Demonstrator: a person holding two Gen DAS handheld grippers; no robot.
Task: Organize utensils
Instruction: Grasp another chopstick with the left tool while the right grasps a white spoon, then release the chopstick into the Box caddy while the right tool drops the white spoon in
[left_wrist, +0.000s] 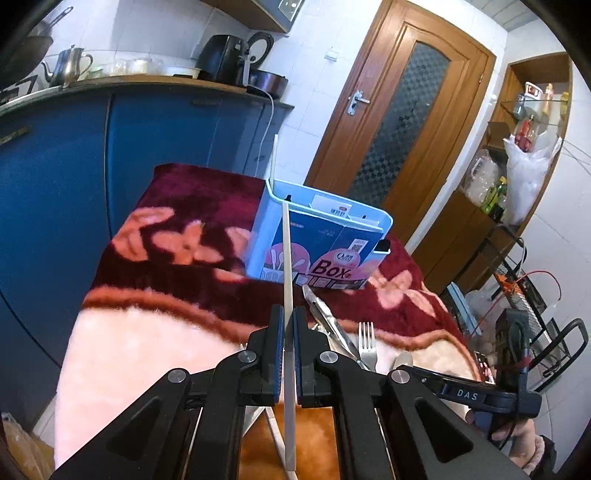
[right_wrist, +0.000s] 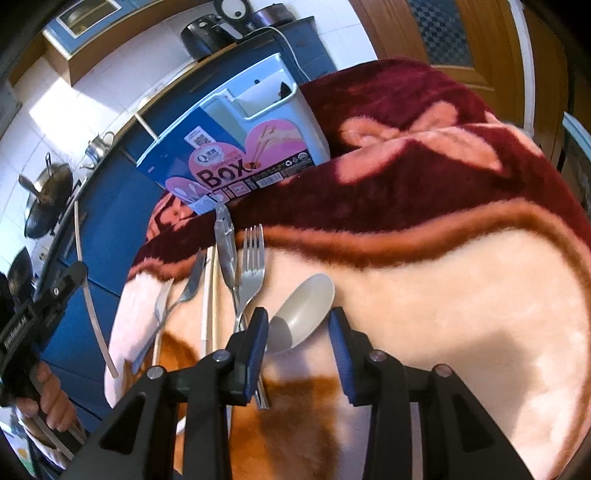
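Pale, a chopstick (left_wrist: 287, 280) is clamped between the pads of the left hand-held gripper (left_wrist: 289, 328), raised above the blanket-covered worktop (left_wrist: 147, 332) and pointing toward the blue box (left_wrist: 314, 236). Partly open, the right hand-held gripper (right_wrist: 299, 325) straddles a spoon (right_wrist: 304, 310) lying beside a fork (right_wrist: 253, 266), pads not touching it.

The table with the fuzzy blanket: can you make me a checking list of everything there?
Surface: plush blanket, maroon, pink and orange, covers the table.
Job's things: blue utensil box standing at the back; forks, tongs, grey spoon and chopsticks lying loose.
Clutter: nothing seen.
Grippers: left gripper shut on one chopstick, lifted; right gripper open around the spoon's bowl.
Cables: white cord hanging from the counter.
Surroundings: blue cabinets, kettle, wooden door.
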